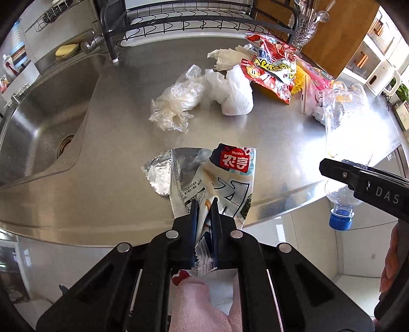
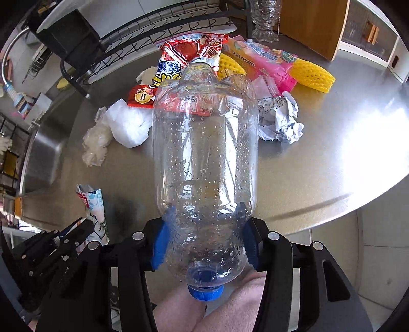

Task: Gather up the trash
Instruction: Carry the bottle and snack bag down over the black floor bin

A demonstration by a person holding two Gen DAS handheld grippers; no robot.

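Steel counter [image 1: 255,143] with sink [image 1: 43,122] at far left, dish rack [image 1: 179,23] behind. Left gripper [image 1: 204,204] nearly closed, jaws pinching a white wrapper [image 1: 230,173] with red logo; foil inside of the wrapper shows, its top hanging over the counter's front edge. The same wrapper [image 2: 92,204] sits at lower left in the right wrist view, beside the left gripper [image 2: 76,227].

Mid-counter: crumpled clear bag [image 1: 176,104] just beside a white bag [image 1: 232,94], the two touching. Behind them a crumpled tissue [image 1: 225,58]. Right of these, a pile of red snack packs [image 1: 273,66], yellow foam net [image 2: 311,74], pink candy pack [image 2: 265,61], crumpled paper [image 2: 281,120].

Right gripper [image 2: 204,224] about half open, blue pads [image 2: 161,240] pressed on both sides of a clear bottle [image 2: 204,158], held off the counter, blue cap [image 2: 204,291] toward the camera, base pointing away. Droplets inside the bottle. In the left wrist view the bottle [image 1: 345,122] is at the counter's right front edge, one right gripper finger [image 1: 358,176] across it.
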